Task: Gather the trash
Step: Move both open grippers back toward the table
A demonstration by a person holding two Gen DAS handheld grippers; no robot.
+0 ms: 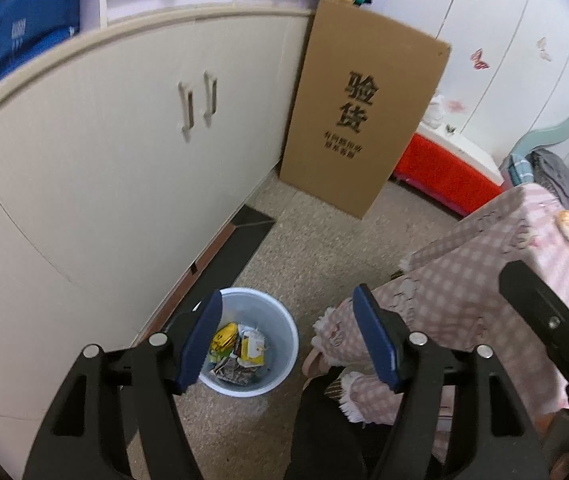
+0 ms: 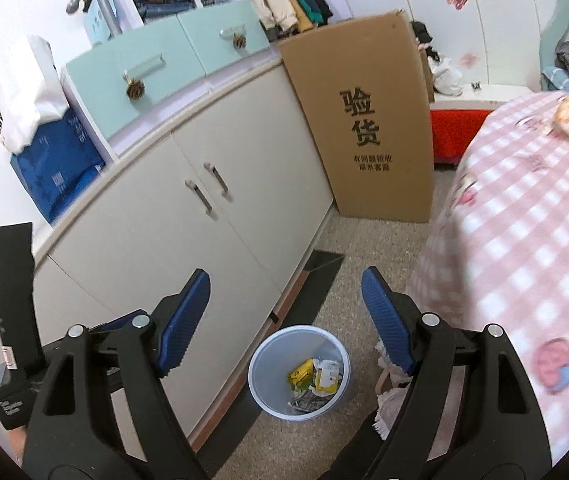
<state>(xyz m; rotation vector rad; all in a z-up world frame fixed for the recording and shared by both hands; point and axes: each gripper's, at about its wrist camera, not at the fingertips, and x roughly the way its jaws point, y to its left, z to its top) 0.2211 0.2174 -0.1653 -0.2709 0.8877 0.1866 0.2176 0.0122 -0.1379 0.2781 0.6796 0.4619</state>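
Both grippers, left gripper and right gripper, hang open and empty above a pale blue wastebasket holding wrappers.

Glossy plastic bin, matt cardboard box, woven checked cloth, speckled rough floor

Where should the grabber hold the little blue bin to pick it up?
Probably by the rim. The blue bin stands upright on the floor with its mouth open to the top, so one finger can go inside and one outside the thin wall, coming straight down. The side toward the open floor looks easiest; the cabinet and the checked cloth crowd the other sides.
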